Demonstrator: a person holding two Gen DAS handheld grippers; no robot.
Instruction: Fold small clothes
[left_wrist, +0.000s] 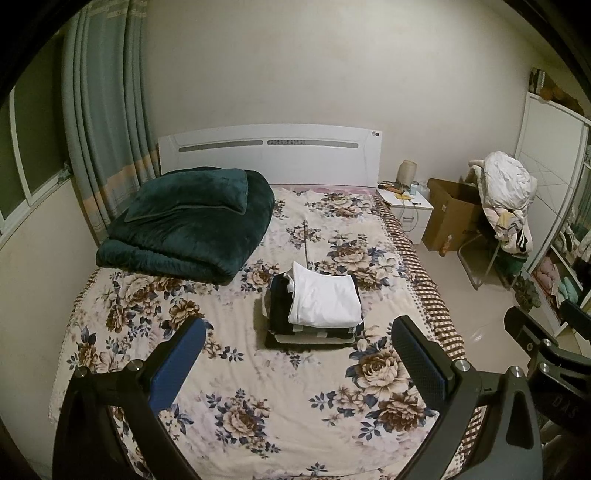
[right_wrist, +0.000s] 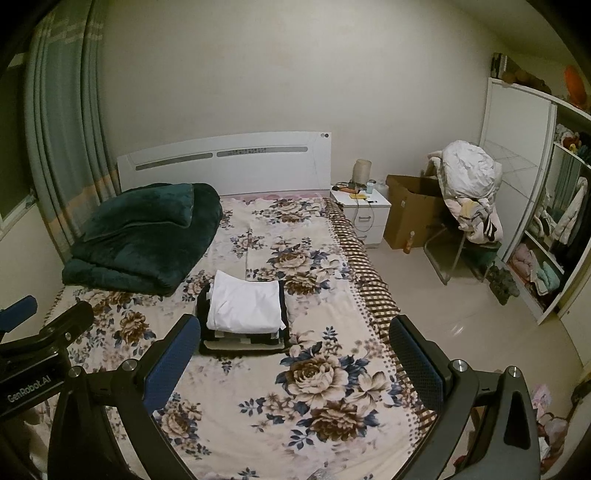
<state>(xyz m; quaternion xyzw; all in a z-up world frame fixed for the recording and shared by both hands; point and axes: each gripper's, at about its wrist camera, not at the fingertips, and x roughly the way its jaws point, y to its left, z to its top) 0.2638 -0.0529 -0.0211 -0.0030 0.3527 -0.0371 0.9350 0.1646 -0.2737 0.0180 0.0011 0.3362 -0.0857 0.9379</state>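
Observation:
A stack of folded clothes lies in the middle of the floral bed sheet (left_wrist: 258, 373), with a white folded garment (left_wrist: 325, 299) on top of dark and striped ones (left_wrist: 280, 310). The same stack shows in the right wrist view, white garment (right_wrist: 245, 304) uppermost. My left gripper (left_wrist: 299, 354) is open and empty, held above the bed's near end, short of the stack. My right gripper (right_wrist: 291, 354) is open and empty, to the right of the left one, also short of the stack. The right gripper's body (left_wrist: 535, 343) shows at the left view's right edge.
A folded dark green blanket (left_wrist: 192, 225) lies at the bed's far left by the white headboard (left_wrist: 269, 151). Right of the bed stand a white nightstand (left_wrist: 406, 206), a cardboard box (left_wrist: 450, 214), a chair heaped with clothes (left_wrist: 506, 199) and an open wardrobe (right_wrist: 546, 229). Curtains (left_wrist: 99, 110) hang left.

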